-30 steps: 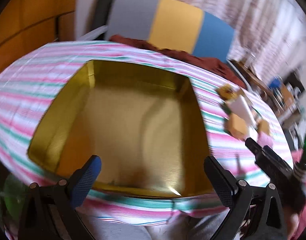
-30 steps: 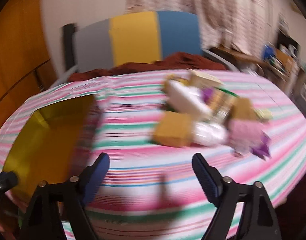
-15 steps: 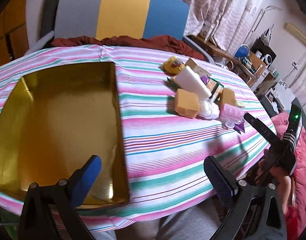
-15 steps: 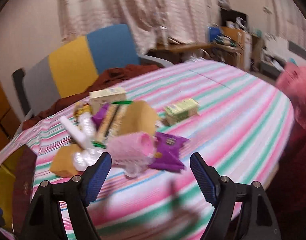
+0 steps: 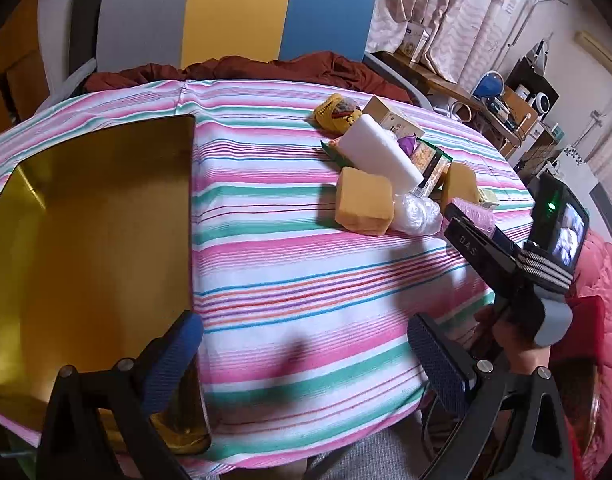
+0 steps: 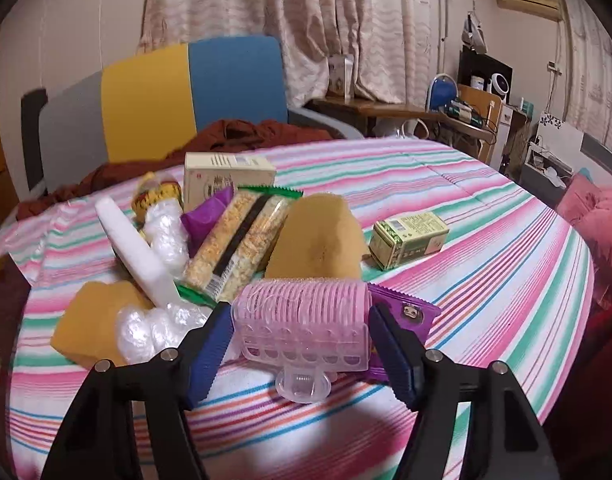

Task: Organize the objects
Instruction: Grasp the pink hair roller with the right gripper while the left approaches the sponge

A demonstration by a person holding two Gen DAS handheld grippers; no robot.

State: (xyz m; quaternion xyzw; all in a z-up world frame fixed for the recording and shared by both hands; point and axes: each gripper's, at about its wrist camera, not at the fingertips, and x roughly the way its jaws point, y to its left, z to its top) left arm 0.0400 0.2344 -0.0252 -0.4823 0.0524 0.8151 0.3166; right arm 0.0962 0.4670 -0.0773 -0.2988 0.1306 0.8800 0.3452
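Striped bench point(image 5: 290, 248) with gold tray point(image 5: 86, 240) and a pile of small objects.
The left gripper point(image 5: 306, 344) is held wide over bare cloth; the pink hair roller point(image 6: 304, 322), at the pile's near edge, is bracketed by the right gripper point(image 6: 302, 340), contact not discernible.

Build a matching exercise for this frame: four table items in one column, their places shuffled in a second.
Items
1. pink hair roller
2. gold tray
3. green box
4. white block

Places
A. lying alone, right of the pile
B. between the right gripper fingers
C. leaning across the pile's left side
D. table's left end

Pairs: 1-B, 2-D, 3-A, 4-C
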